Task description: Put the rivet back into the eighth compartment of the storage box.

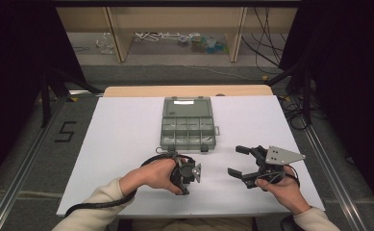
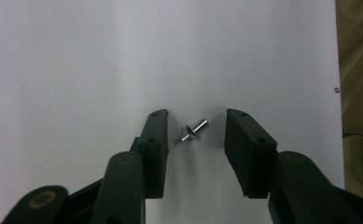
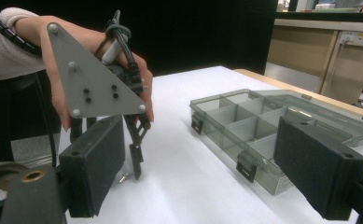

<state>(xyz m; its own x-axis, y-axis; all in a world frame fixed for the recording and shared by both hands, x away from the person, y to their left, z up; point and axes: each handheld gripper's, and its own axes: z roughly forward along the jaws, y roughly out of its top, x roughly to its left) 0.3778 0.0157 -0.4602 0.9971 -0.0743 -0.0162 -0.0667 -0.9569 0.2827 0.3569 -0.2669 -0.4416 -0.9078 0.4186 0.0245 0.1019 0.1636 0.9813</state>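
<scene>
Left gripper [image 2: 195, 130] points straight down with its jaws spread, straddling the small metal rivet [image 2: 193, 131] on the white table [image 2: 76, 70], untouched; an off-centre squeeze could roll or flick it from between the pads.

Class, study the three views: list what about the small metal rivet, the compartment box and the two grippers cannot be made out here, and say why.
- Rivet: hidden under the left gripper in the high view.
- Compartment box: contents too small to tell in the high view; far end cut off in the right gripper view.
- Right gripper: jaw tips cut off in its own view.
</scene>
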